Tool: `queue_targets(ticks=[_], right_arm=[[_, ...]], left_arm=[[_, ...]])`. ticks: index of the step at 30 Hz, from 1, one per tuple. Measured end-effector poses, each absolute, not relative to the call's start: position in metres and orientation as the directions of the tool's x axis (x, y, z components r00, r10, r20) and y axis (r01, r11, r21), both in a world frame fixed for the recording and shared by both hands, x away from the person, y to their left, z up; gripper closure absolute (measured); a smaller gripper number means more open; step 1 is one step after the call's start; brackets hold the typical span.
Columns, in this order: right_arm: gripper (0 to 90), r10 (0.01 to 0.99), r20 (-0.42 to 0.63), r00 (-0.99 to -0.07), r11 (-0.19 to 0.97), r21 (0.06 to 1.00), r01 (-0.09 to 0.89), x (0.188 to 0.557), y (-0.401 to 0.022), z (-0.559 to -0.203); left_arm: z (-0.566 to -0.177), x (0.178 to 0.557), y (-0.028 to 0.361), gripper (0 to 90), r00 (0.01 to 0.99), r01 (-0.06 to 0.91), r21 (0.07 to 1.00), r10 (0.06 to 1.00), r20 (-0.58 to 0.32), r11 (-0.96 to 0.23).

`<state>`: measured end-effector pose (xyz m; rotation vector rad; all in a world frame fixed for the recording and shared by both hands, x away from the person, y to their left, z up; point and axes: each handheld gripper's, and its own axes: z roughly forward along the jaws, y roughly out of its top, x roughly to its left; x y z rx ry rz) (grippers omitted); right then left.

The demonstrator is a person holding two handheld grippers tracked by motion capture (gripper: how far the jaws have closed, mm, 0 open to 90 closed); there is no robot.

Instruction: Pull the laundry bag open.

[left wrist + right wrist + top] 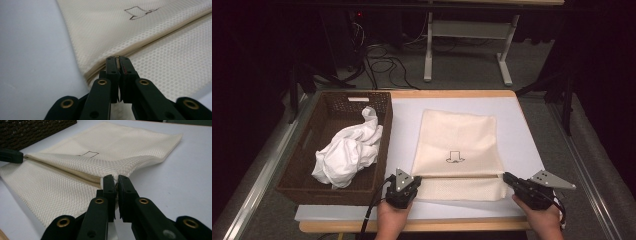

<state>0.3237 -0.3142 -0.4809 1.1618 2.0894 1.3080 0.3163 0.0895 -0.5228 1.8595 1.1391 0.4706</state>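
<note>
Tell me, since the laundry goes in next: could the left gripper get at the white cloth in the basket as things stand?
Probably not right away: the left gripper is shut on the mesh bag. Once it lets go, the white cloth lies uncovered in the open basket beside it.

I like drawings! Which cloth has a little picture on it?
The flat cream mesh bag on the table; the crumpled white cloth in the basket is plain.

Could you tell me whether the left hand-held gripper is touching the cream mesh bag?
Touching: the left gripper view shows the left hand-held gripper shut on the cream mesh bag's zipper edge, fabric pinched between its jaws.
</note>
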Motion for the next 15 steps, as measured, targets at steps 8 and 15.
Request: queue_targets(ticks=[8,15], right_arm=[[86.9,0.831,0.087,-0.549,0.199,0.876,0.439,0.3231,-0.3253,-0.4821],[86.3,0.819,0.085,-0.568,0.243,0.845,0.477,0.3259,-0.3205,-0.4901]], left_arm=[[-0.518,0.3166,0.0917,87.2,0.51,0.53,0.812,0.857,-0.072,-0.247],[-0.514,0.3206,0.0943,86.3,0.551,0.525,0.797,0.833,-0.049,-0.3]])
